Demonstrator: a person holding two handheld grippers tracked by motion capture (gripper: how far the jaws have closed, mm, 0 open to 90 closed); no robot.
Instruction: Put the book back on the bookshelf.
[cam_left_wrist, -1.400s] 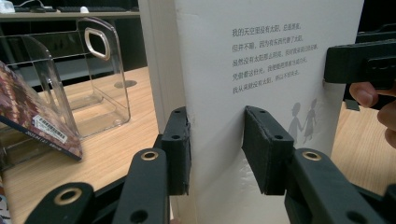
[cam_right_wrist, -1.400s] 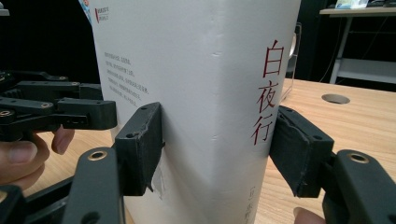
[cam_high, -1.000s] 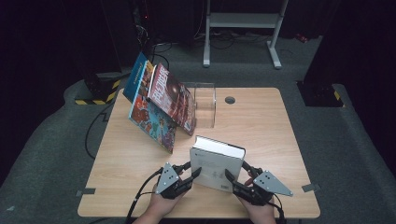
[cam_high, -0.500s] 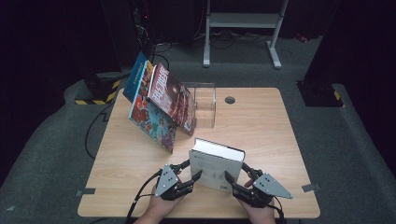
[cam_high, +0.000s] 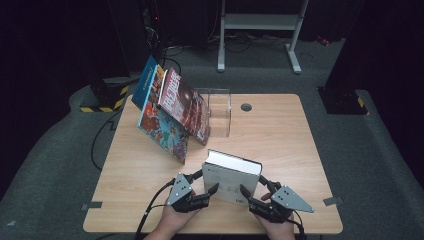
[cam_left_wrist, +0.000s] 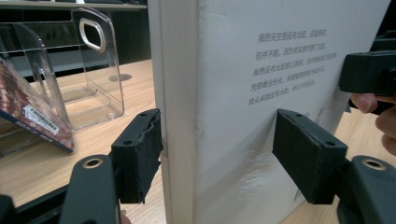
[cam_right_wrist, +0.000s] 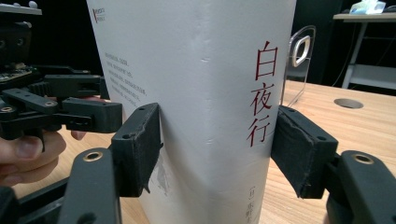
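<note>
While standing upright on the pale wooden table (cam_high: 280, 130), the thick white book (cam_high: 231, 176) is showing a smooth matte cover with small grey print on one face and red characters down its spine. It is resting near the table's front edge, well in front of the clear plastic book stand (cam_high: 219, 111), whose walls are glossy and see-through with a rounded handle slot. Leaning against that stand's left side are two colourful books (cam_high: 170, 112), their glossy covers tilting back. The left gripper (cam_high: 210, 191), black and blocky with rough foam pads, is straddling the white book's left edge; its jaws have just been opening, and in the left gripper view one pad (cam_left_wrist: 144, 149) is sitting right at the page edge while the other is lying against the printed cover, so no firm squeeze is showing. The right gripper (cam_high: 246, 194) is bracketing the book's right corner around the spine, its pads (cam_right_wrist: 142, 144) lying against both sides and clamping it.
</note>
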